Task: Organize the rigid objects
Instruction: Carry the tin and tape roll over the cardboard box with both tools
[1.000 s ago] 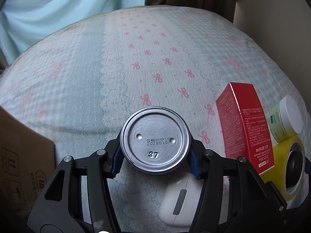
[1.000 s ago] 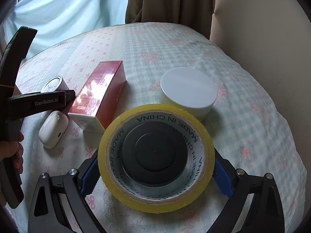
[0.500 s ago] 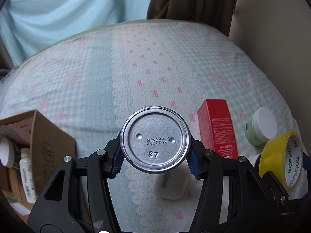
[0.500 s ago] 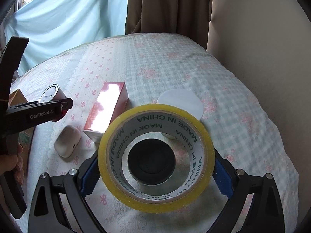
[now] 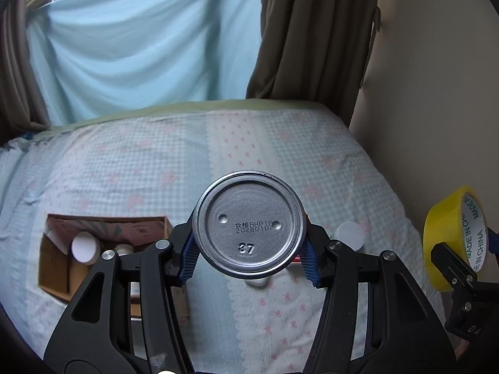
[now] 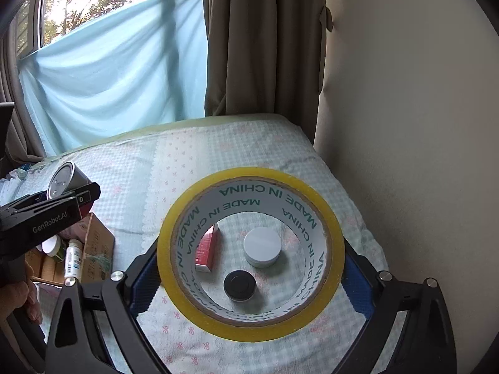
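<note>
Silver-grey round metal can [image 5: 248, 226] sits clamped across its rim in my left gripper [image 5: 248, 257], above the bed [image 5: 124, 162]. My right gripper [image 6: 251, 275] grips the yellow tape roll [image 6: 251, 255] across its rigid, light rim. Both are smooth, so slippage is likely.

Metal cans: one [image 5: 248, 225], printed base toward the left wrist camera.
Rolls of yellow tape: one [image 6: 251, 254], marked MADE IN CHINA inside its core.
Red boxes: one [image 6: 207, 247], lying on the bed.
White-lidded jars on the bed: one [image 6: 262, 248].
Black round lids or tins: one [image 6: 239, 285], just beside the white-lidded jar.
Cardboard boxes: one [image 5: 56, 283], open at the top.
Items visible inside the cardboard box: at least two, a white-lidded jar [image 5: 83, 247] and a white bottle [image 6: 72, 258]; the rest cannot be counted.
Grippers: two [image 5: 248, 258] [image 6: 251, 275].
Beds: one [image 5: 131, 168].
Brown curtains: one [image 6: 262, 40].
Blue sheets over the window: one [image 5: 140, 46].
</note>
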`<act>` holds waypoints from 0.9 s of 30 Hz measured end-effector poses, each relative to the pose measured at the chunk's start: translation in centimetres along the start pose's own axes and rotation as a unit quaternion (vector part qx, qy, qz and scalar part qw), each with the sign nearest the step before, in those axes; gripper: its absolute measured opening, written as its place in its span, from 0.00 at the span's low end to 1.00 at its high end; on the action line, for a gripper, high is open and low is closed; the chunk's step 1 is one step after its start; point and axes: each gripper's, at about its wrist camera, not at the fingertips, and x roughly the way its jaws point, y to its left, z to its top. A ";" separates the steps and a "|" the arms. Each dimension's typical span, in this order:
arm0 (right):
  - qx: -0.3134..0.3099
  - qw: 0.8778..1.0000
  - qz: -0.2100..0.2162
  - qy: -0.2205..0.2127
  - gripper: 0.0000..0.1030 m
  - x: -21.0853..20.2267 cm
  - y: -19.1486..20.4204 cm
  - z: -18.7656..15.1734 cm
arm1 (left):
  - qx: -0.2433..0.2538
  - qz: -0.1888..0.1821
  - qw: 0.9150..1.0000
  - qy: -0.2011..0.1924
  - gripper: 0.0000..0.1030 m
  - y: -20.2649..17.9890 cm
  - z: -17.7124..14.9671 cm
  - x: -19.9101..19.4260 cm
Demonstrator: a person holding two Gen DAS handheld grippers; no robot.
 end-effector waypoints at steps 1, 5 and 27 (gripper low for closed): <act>-0.003 1.000 0.007 0.004 0.94 -0.9 0.2 0.8 | -0.008 0.000 1.000 -0.001 0.49 0.3 0.4 -1.3; -0.026 0.999 0.033 0.005 0.94 -4.0 1.6 3.1 | -0.026 0.014 1.000 -0.006 0.49 2.1 1.1 -6.1; -0.042 0.995 0.088 0.023 0.94 -8.9 21.5 7.0 | -0.036 0.021 0.998 0.038 0.49 24.7 0.7 -12.8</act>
